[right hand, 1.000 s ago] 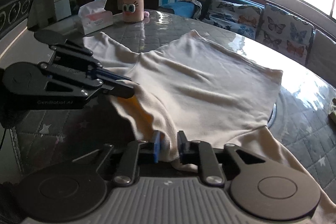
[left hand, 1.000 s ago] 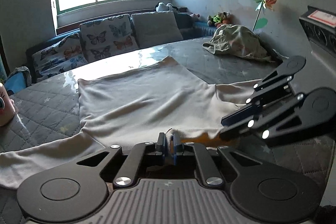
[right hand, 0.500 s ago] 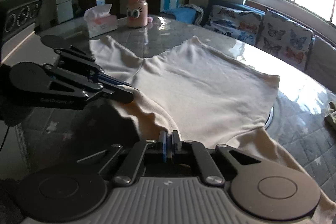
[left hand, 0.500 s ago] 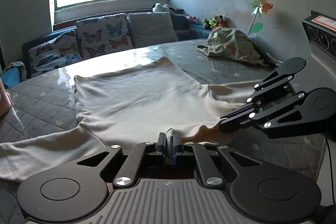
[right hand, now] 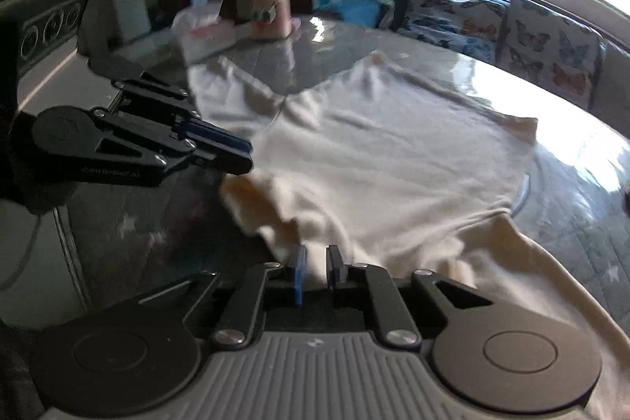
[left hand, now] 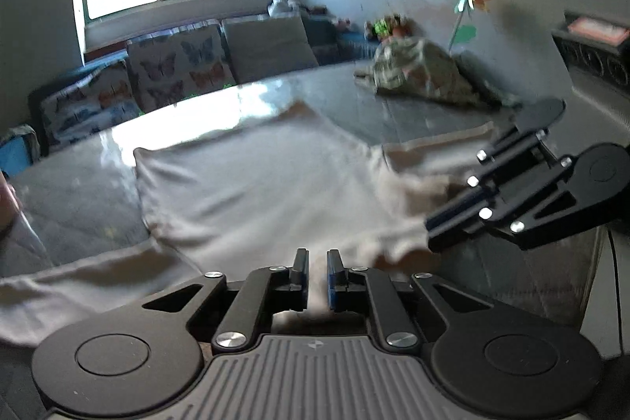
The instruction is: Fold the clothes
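A cream long-sleeved top [left hand: 256, 184] lies spread on the round table, and it also shows in the right wrist view [right hand: 386, 152]. My left gripper [left hand: 315, 262] is at the top's near edge, its jaws a small gap apart with cloth between them. My right gripper [right hand: 315, 258] is at the same near edge further right, its jaws also a small gap apart with cloth between them. The near edge sags loose between the two grippers. Each gripper shows in the other's view: the right [left hand: 429, 239], the left [right hand: 244, 156].
A crumpled green garment [left hand: 417, 73] lies on the table's far right. A pink bottle [right hand: 271, 6] and a tissue box [right hand: 204, 30] stand on the far left side. The glossy round table [left hand: 59, 191] has a sofa with butterfly cushions [left hand: 173, 65] behind it.
Both grippers were shut on the top's near edge half a second ago; now their jaws stand slightly apart and the edge has slackened. The views are blurred by motion.
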`<control>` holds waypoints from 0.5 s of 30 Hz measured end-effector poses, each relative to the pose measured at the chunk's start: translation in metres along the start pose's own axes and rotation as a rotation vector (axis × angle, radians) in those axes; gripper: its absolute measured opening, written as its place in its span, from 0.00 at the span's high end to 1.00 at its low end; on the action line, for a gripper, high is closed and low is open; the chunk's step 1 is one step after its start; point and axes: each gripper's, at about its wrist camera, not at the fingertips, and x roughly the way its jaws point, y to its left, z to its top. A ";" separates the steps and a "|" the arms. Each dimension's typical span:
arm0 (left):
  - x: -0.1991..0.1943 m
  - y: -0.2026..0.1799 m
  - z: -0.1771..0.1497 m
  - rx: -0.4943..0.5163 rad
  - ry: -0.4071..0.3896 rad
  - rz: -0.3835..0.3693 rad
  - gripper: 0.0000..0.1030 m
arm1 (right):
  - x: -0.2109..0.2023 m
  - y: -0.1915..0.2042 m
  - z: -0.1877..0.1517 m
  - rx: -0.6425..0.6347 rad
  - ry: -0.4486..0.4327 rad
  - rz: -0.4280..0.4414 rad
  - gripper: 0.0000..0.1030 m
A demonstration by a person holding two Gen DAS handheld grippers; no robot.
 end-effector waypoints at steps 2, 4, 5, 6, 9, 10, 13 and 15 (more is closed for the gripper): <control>0.000 0.002 0.008 -0.019 -0.026 -0.005 0.87 | -0.010 -0.012 -0.002 0.054 -0.015 -0.018 0.88; 0.004 0.002 0.014 -0.036 -0.037 -0.012 0.87 | -0.017 -0.025 -0.006 0.100 -0.023 -0.057 0.87; 0.009 0.001 0.016 -0.039 -0.035 -0.016 0.87 | -0.020 -0.032 -0.009 0.121 -0.023 -0.083 0.86; 0.014 -0.002 0.017 -0.040 -0.027 -0.023 0.87 | -0.024 -0.040 -0.014 0.144 -0.022 -0.116 0.84; 0.033 -0.012 0.016 -0.036 0.003 -0.045 0.87 | -0.033 -0.065 -0.028 0.213 -0.019 -0.218 0.78; 0.039 -0.015 0.015 -0.035 0.013 -0.053 0.87 | -0.035 -0.073 -0.033 0.236 -0.018 -0.253 0.78; 0.058 -0.025 0.014 -0.031 0.042 -0.075 0.87 | -0.046 -0.099 -0.047 0.317 -0.017 -0.344 0.74; 0.066 -0.032 0.010 -0.020 0.062 -0.087 0.87 | -0.053 -0.113 -0.056 0.360 -0.019 -0.407 0.72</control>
